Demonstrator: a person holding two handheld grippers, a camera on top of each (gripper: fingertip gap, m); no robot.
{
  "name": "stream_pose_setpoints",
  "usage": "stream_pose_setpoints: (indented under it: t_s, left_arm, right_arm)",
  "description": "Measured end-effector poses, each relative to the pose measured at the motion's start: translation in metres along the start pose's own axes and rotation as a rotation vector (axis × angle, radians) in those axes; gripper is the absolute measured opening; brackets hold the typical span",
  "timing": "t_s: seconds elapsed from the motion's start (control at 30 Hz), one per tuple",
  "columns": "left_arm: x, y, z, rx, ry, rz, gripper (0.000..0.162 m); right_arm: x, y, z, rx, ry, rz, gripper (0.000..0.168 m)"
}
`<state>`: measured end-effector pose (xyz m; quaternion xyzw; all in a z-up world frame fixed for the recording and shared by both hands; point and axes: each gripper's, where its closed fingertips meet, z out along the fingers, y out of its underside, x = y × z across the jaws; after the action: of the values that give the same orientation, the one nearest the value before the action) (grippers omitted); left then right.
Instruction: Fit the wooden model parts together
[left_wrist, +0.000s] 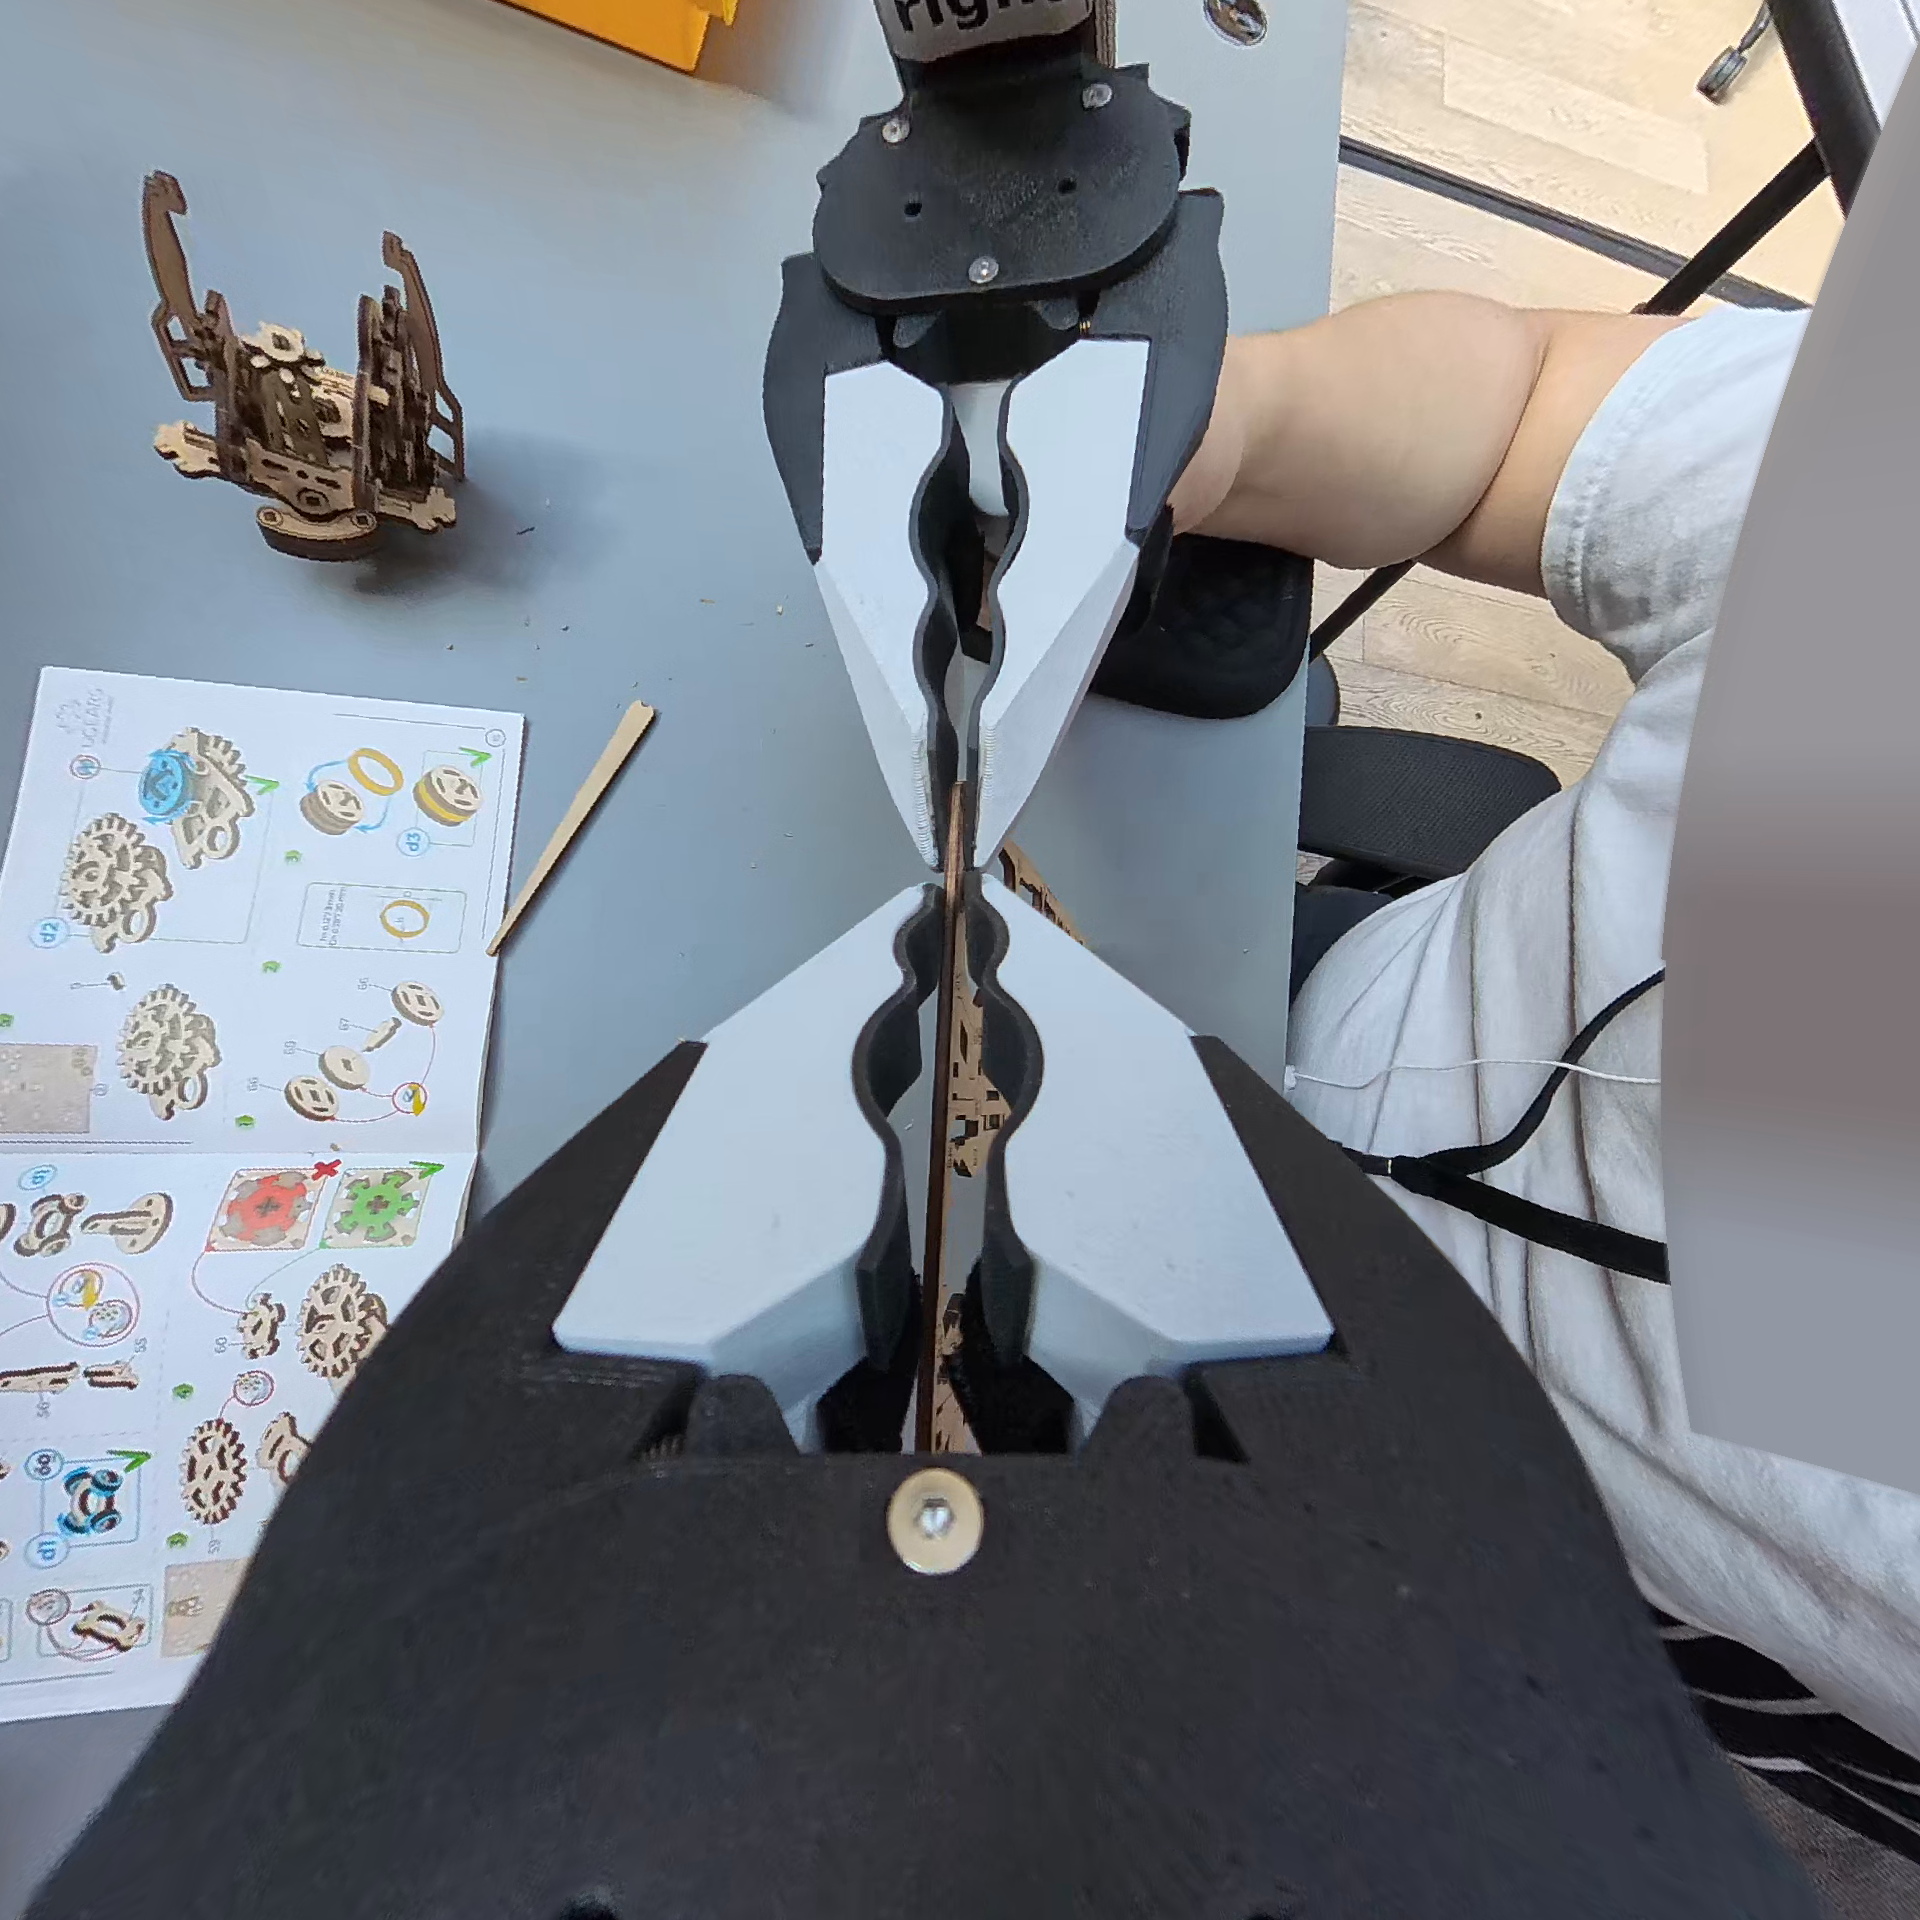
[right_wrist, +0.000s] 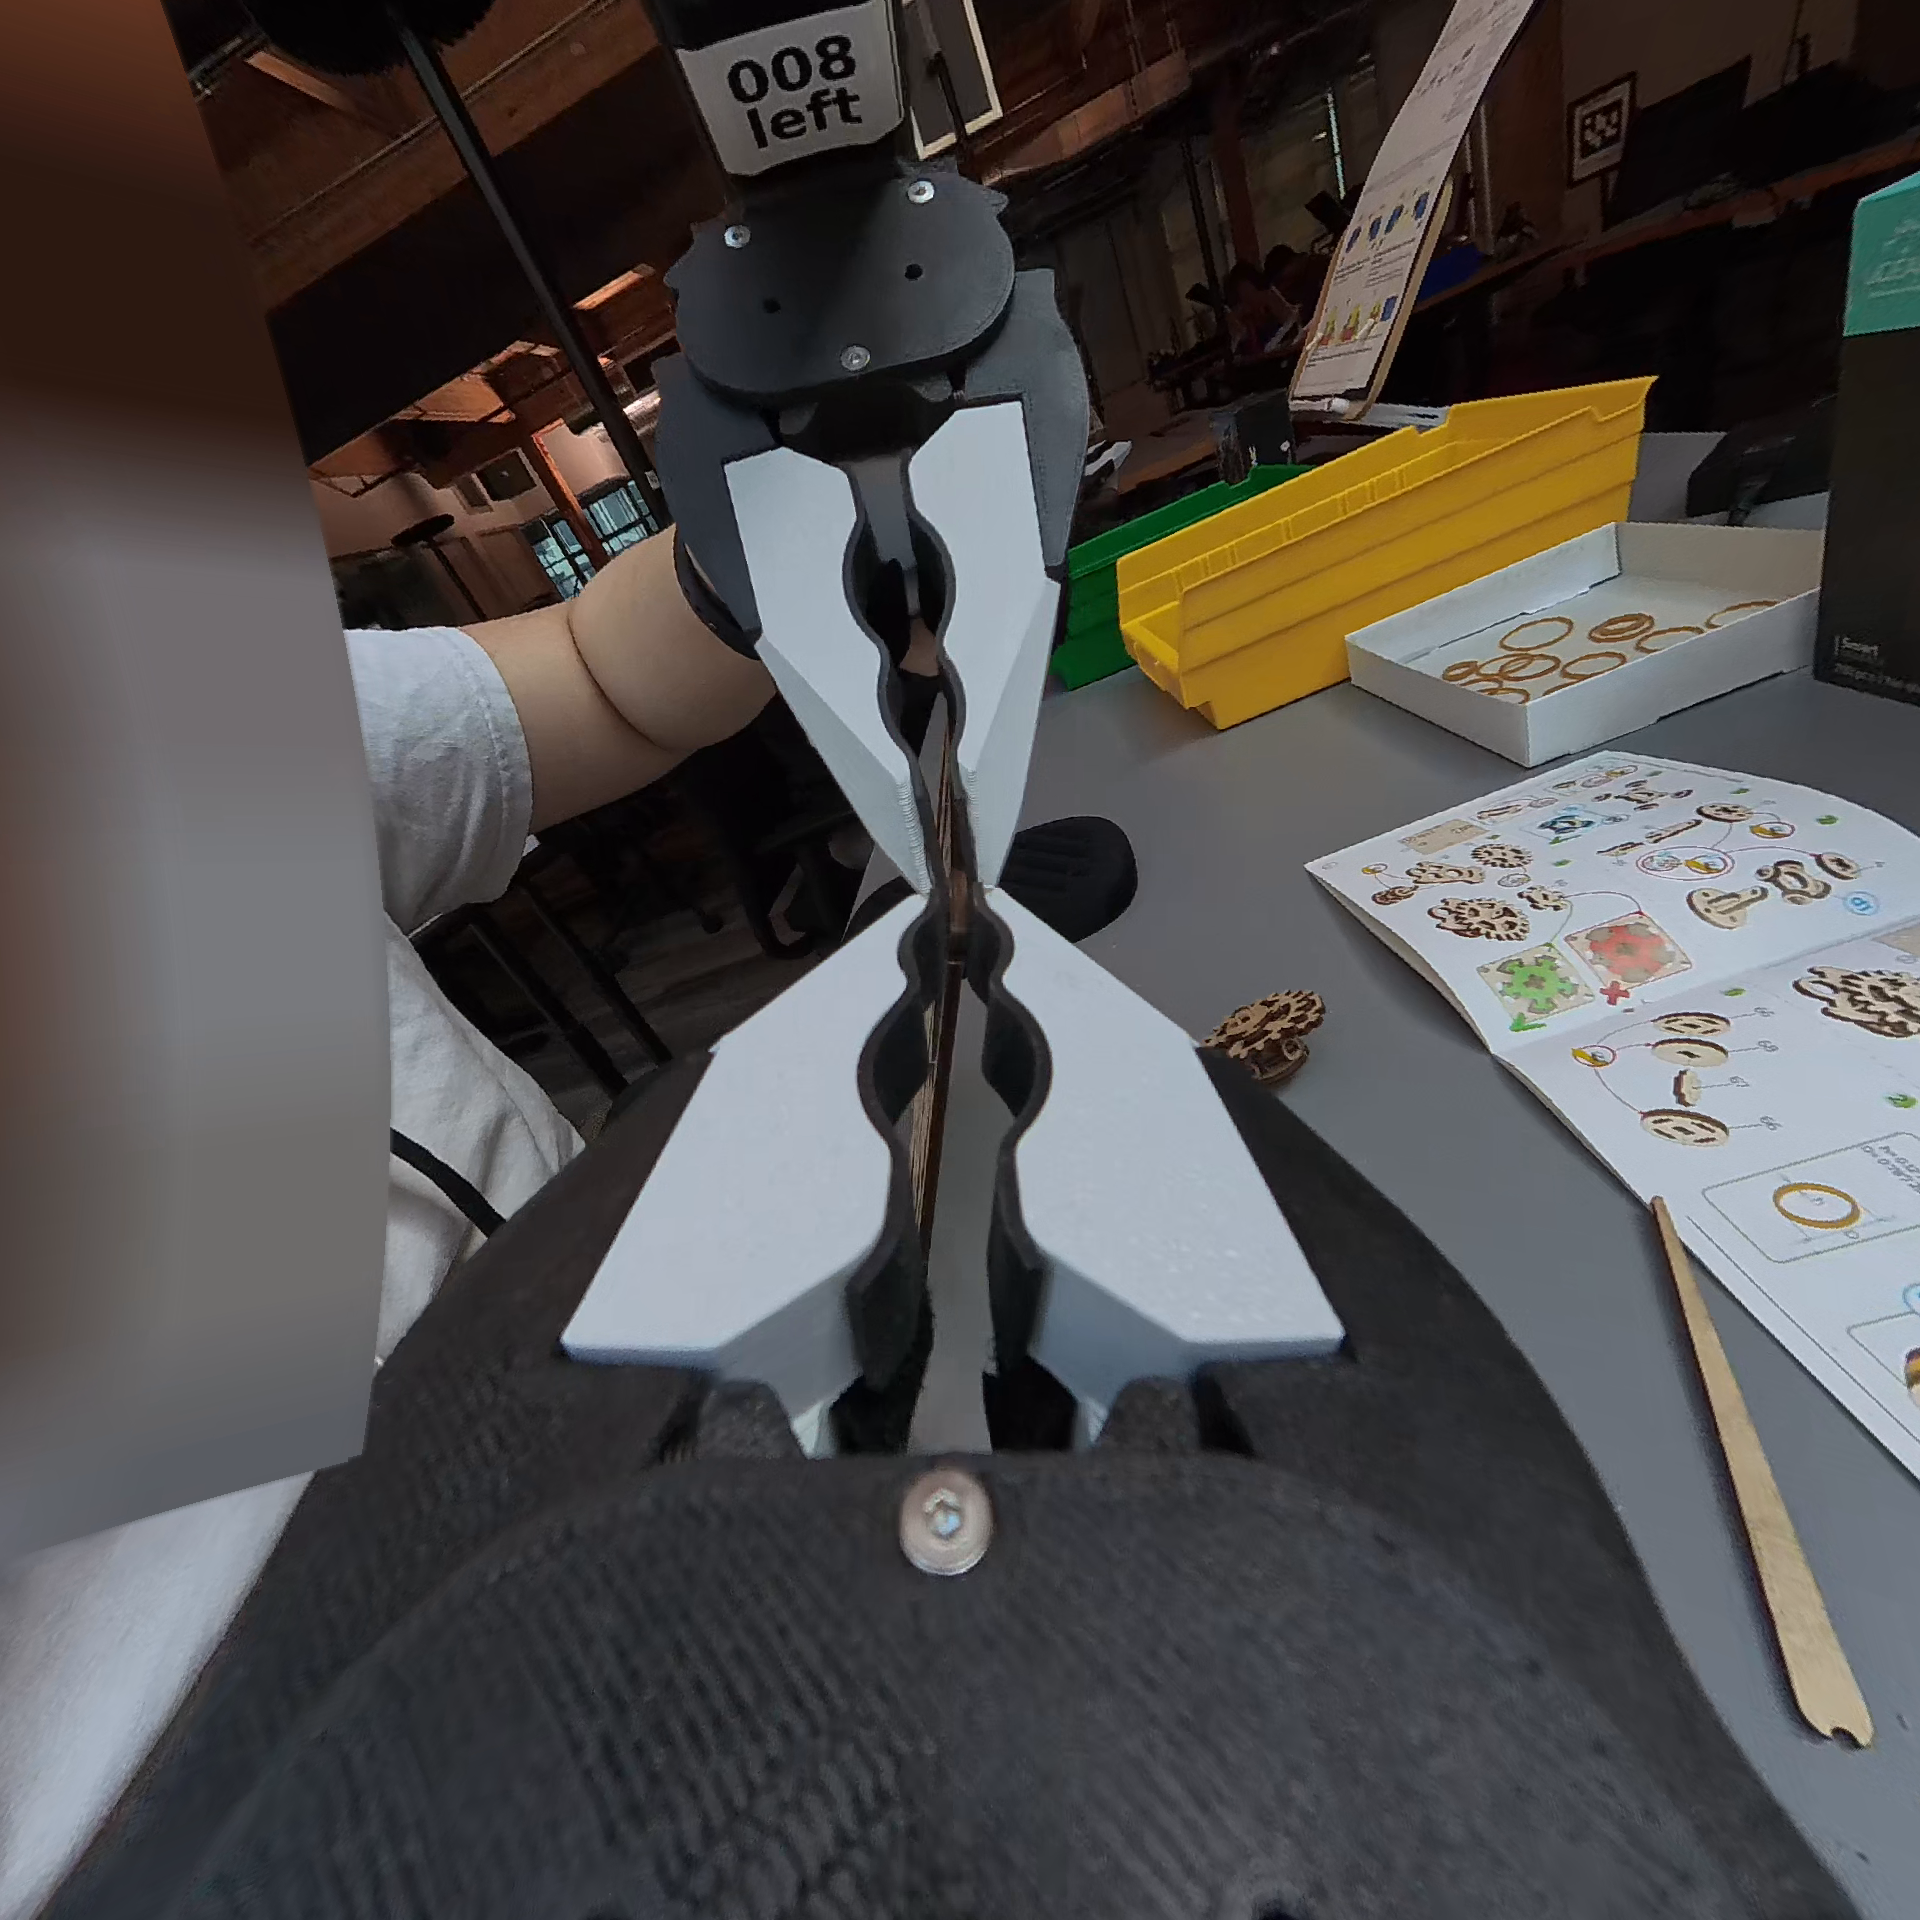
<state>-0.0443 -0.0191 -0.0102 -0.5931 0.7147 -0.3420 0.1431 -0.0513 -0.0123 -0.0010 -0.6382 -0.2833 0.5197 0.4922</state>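
Left gripper (left_wrist: 948, 904) and right gripper (left_wrist: 954, 831) held tip to tip above the near edge of the grey desk (left_wrist: 644, 416), facing each other along one line. Jaws of both closed on the same thin wooden sheet (left_wrist: 940, 1091), seen edge-on between the fingers. Same arrangement from the right wrist view: right gripper (right_wrist: 954, 935) in the foreground, left gripper (right_wrist: 940, 862) opposite, sheet (right_wrist: 933, 1122) a dark sliver running between both sets of jaws.

Sheet's long axis in line with both grippers, flat faces turned toward the fingers to either side, only the thin edge toward each camera. Laser-cut pattern partly visible on the face past the left gripper's fingers. Sheet off the desk, carried in the air by the two grips alone.

Bare forearm (left_wrist: 1382, 436) behind the right gripper, reaching in from the person's side; the other forearm (right_wrist: 623, 686) likewise behind the left gripper.

On the desk: partly built wooden model (left_wrist: 301, 405) standing upright at far left, well apart from the grippers; instruction sheet (left_wrist: 249, 1039) lying open; tapered wooden stick (left_wrist: 571, 826) just beside the sheet's edge. In the right wrist view, small wooden gear piece (right_wrist: 1265, 1023) lying near the instruction sheet (right_wrist: 1662, 987), white tray of rings (right_wrist: 1590, 644), yellow bin (right_wrist: 1382, 551) farther back.
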Motion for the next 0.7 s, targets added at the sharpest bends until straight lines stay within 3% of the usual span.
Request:
stream_pose_setpoints:
  t_s: [0.33, 0.7]
  left_arm:
    - [0.0, 0.009, 0.003, -0.049, 0.01, -0.059, 0.002]
    - [-0.007, 0.013, 0.004, -0.093, -0.029, -0.142, 0.002]
  right_arm:
    - [0.001, 0.008, 0.004, -0.02, -0.028, 0.054, 0.001]
    - [0.008, 0.008, 0.006, -0.008, 0.089, 0.026, 0.001]
